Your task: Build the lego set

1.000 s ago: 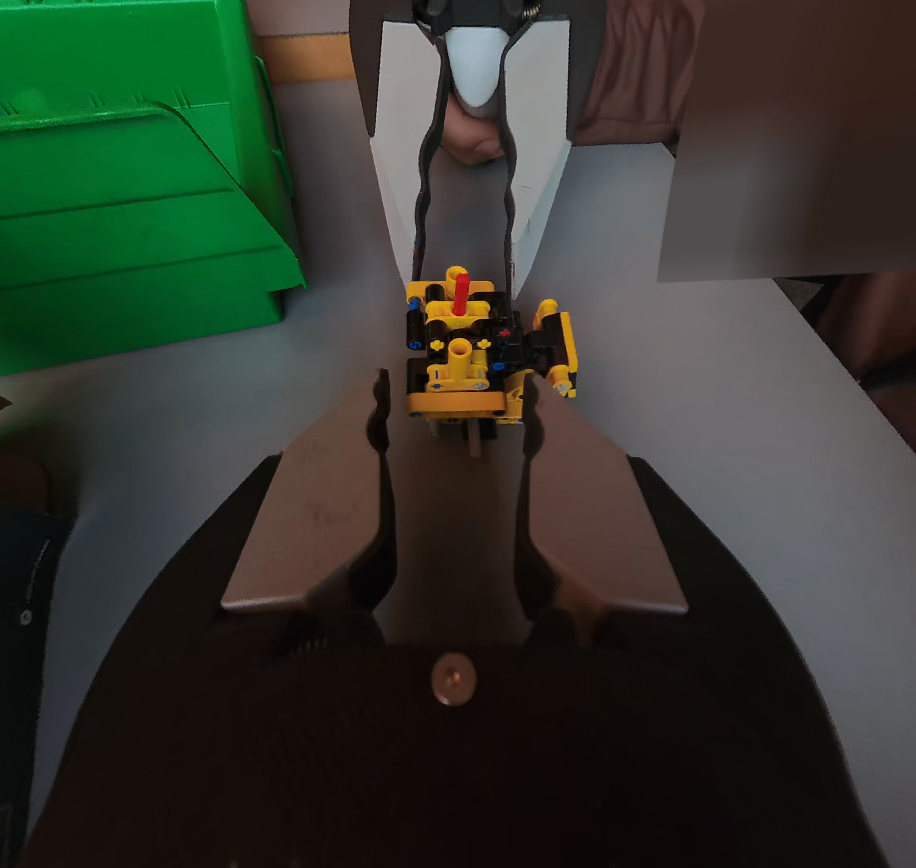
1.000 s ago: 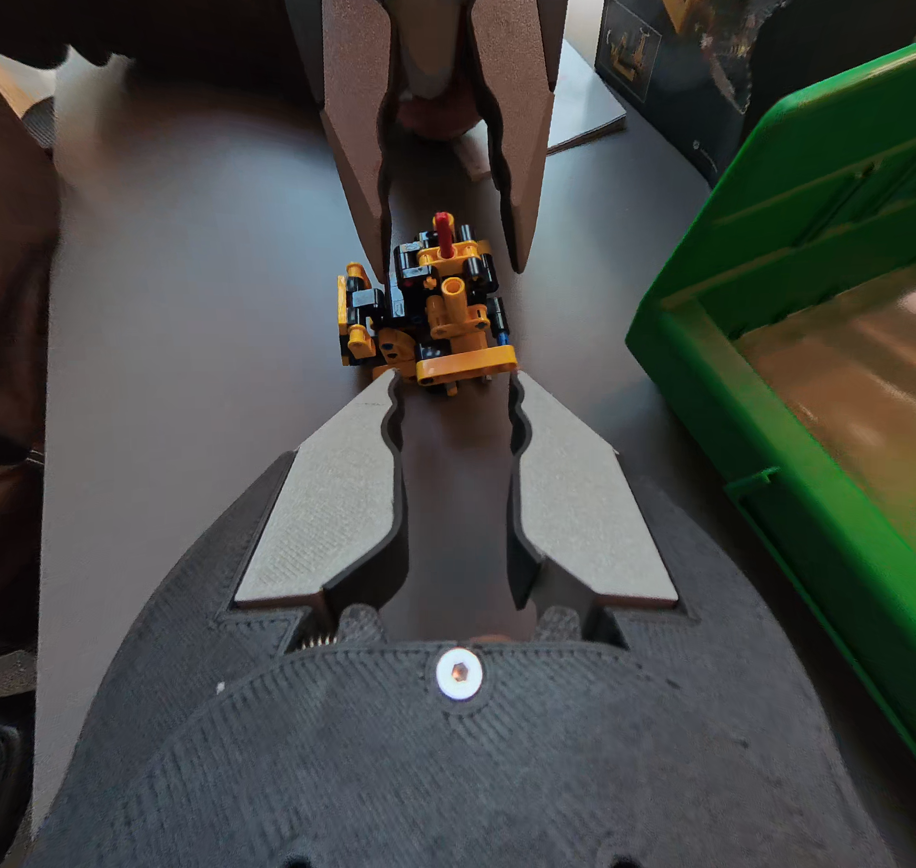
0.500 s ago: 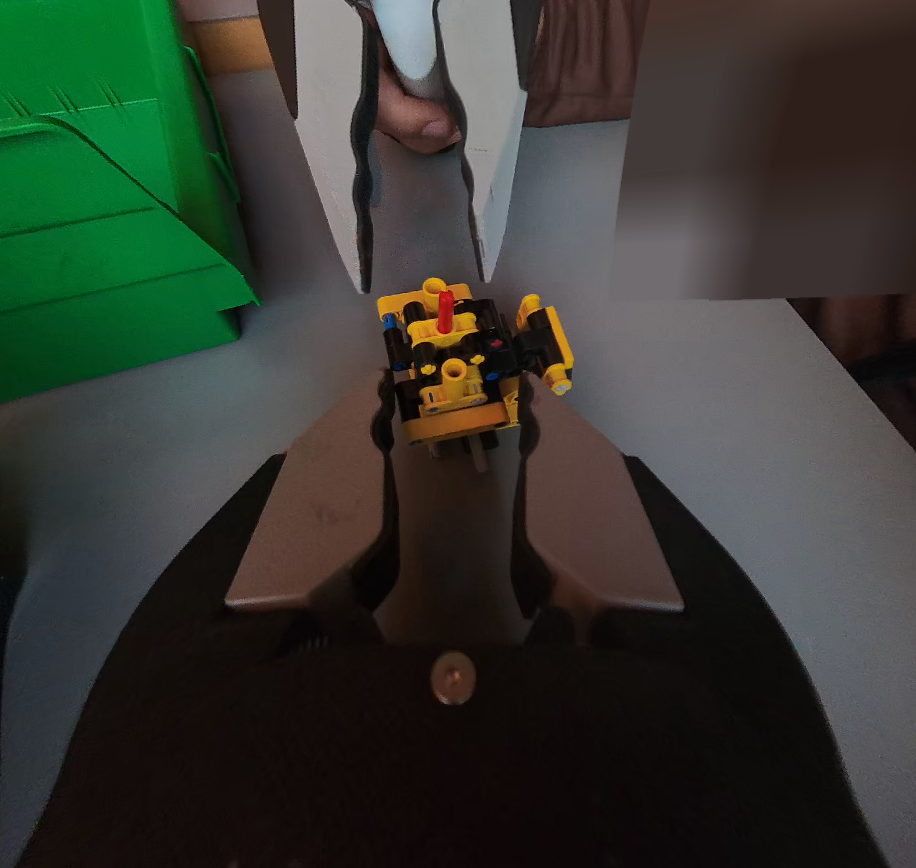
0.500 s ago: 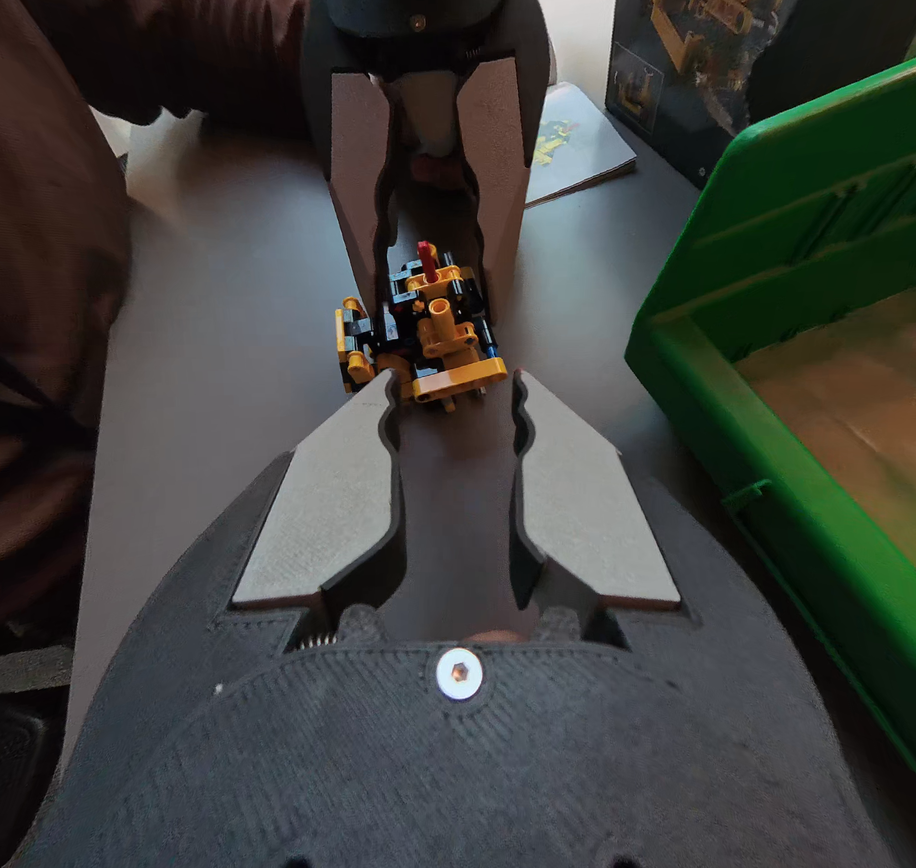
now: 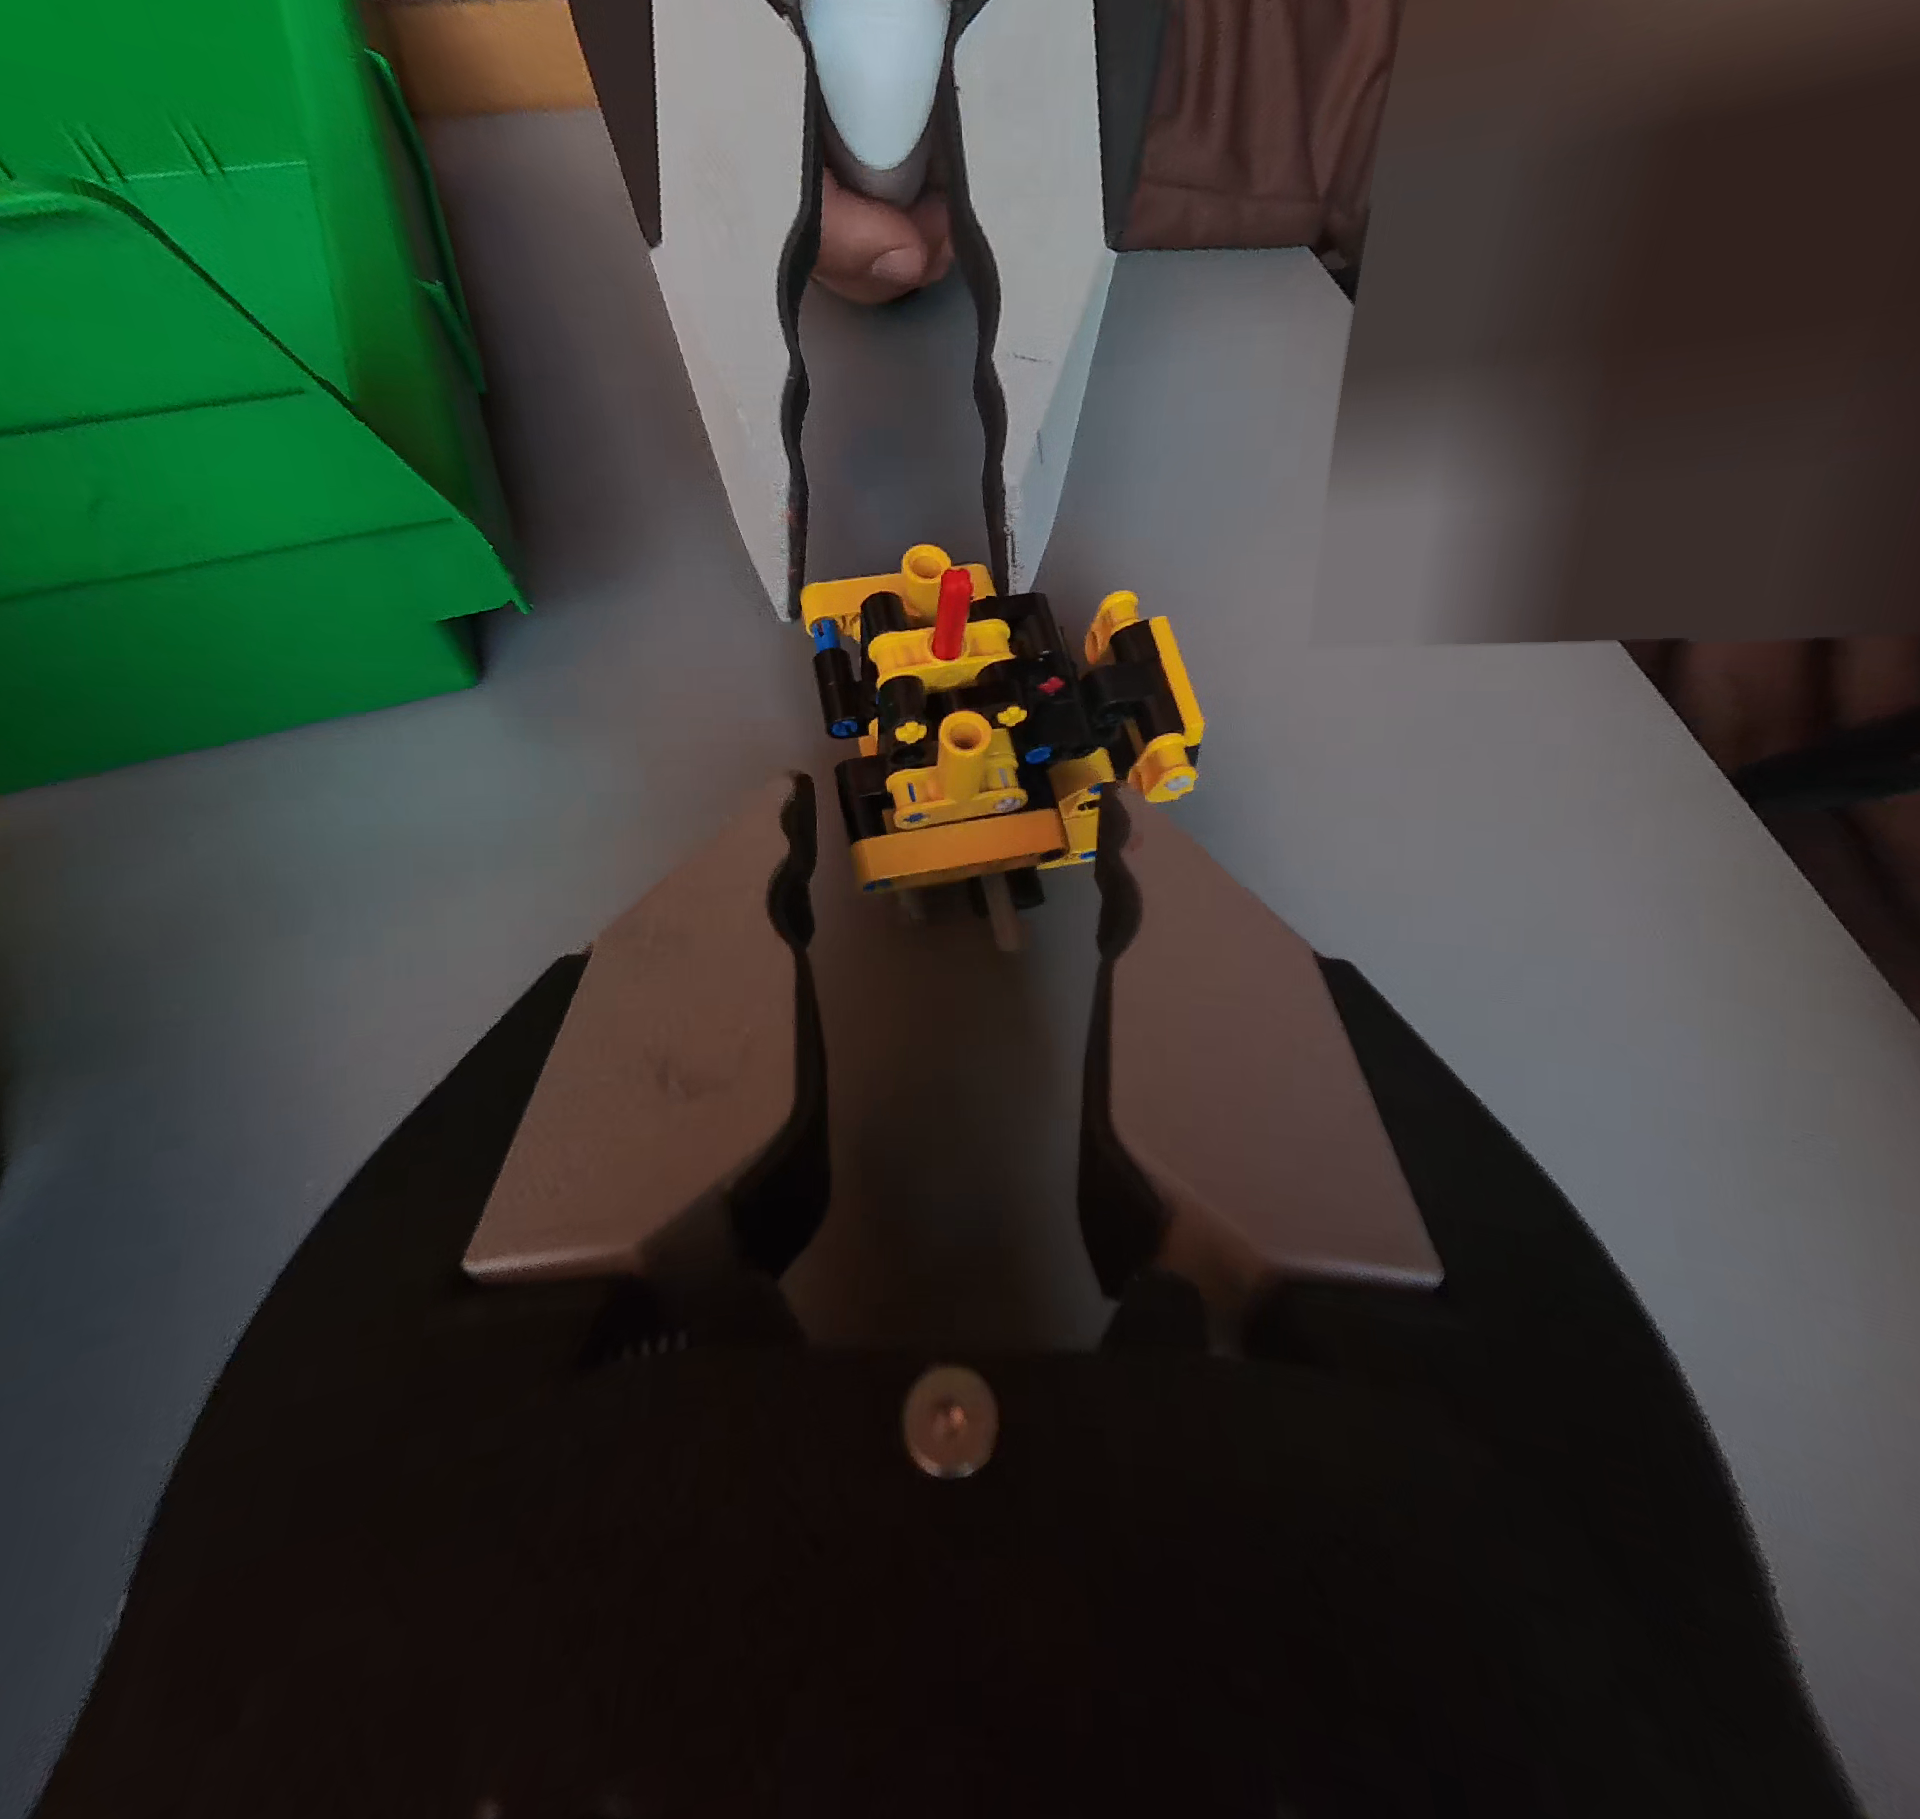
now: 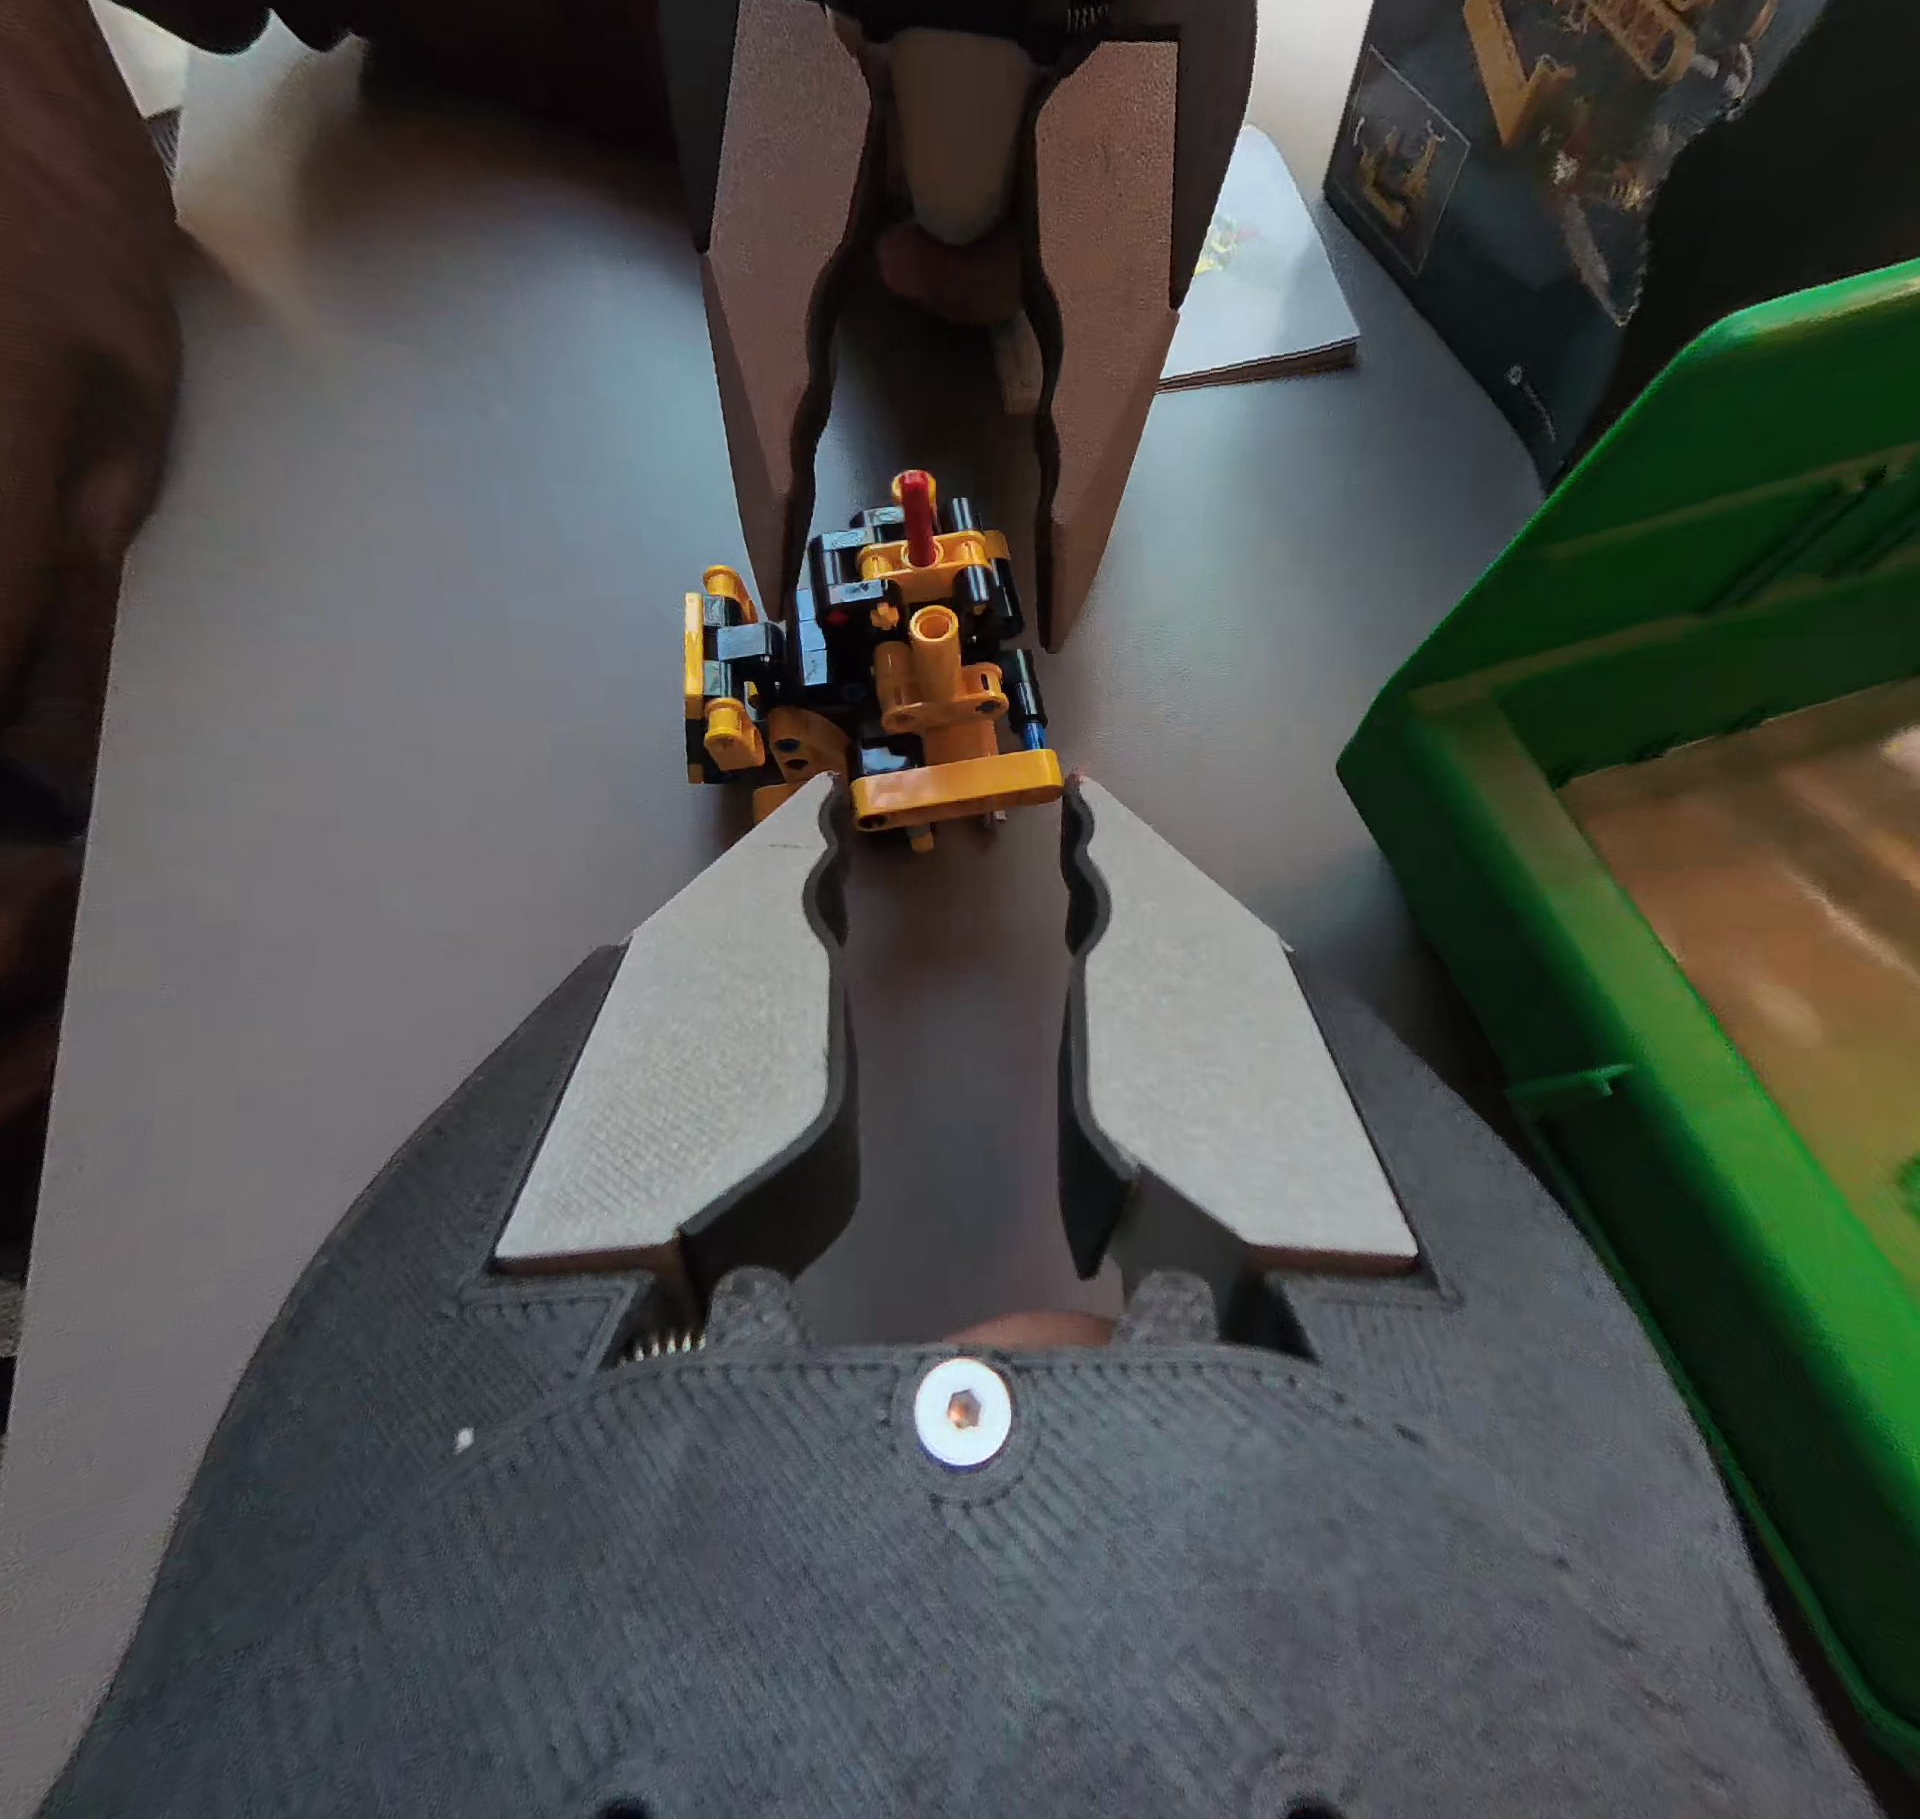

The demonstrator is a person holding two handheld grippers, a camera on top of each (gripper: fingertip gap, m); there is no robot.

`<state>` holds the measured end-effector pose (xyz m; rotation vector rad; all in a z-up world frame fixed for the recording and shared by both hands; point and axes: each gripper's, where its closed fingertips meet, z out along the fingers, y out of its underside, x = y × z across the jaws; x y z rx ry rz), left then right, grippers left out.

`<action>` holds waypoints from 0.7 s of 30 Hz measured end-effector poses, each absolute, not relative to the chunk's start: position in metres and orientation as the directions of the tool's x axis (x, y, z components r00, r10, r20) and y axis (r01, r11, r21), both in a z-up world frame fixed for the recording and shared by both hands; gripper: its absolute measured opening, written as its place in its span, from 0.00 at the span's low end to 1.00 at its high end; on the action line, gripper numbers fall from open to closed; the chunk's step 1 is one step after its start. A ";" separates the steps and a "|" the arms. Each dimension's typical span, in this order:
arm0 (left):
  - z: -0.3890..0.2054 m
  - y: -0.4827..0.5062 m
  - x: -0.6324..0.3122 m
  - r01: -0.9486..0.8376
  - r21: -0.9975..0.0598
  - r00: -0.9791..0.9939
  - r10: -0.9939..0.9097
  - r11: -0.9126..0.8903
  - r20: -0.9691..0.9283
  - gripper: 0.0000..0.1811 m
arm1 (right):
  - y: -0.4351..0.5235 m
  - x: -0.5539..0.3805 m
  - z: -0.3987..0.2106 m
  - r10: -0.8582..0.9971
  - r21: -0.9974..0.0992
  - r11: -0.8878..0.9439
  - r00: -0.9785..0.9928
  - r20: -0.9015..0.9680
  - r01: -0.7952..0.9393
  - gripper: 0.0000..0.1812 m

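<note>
A small yellow and black lego model [image 5: 987, 730] with a red pin upright on top stands on the grey table [image 5: 416, 938]. It also shows in the right wrist view [image 6: 894, 668]. My left gripper [image 5: 956, 813] is open, its fingertips on either side of the model's near yellow base. My right gripper [image 5: 904, 585] faces it from the far side, open, its fingertips beside the model's far end. In the right wrist view my right gripper [image 6: 951, 793] flanks a yellow beam at the model's base, and the left gripper [image 6: 914, 621] stands opposite.
A green plastic bin [image 5: 208, 419] stands left of the model, and on the right in the right wrist view [image 6: 1662, 834]. A dark lego box [image 6: 1610, 107] and a booklet [image 6: 1268, 294] lie behind. A person's brown sleeve [image 6: 83, 419] is at the left. The table edge [image 5: 1766, 834] runs on the right.
Both grippers swayed slightly around the model and are back close to where they were a second ago. Jaw gaps are unchanged. The model has not moved on the table.
</note>
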<state>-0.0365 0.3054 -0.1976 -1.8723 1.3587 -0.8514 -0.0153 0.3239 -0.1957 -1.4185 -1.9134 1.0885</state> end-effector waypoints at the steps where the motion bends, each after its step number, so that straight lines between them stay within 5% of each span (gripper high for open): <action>1: -0.199 0.305 -0.036 -0.534 -0.810 0.256 -0.959 -0.242 0.118 0.28 | 0.323 -0.016 -0.196 0.946 -0.838 0.135 -0.320 -0.049 0.529 0.21; 21: -0.200 0.299 -0.031 -0.568 -0.799 0.125 -0.980 -0.198 0.154 0.24 | 0.314 -0.018 -0.195 0.943 -0.839 0.172 -0.331 -0.010 0.515 0.21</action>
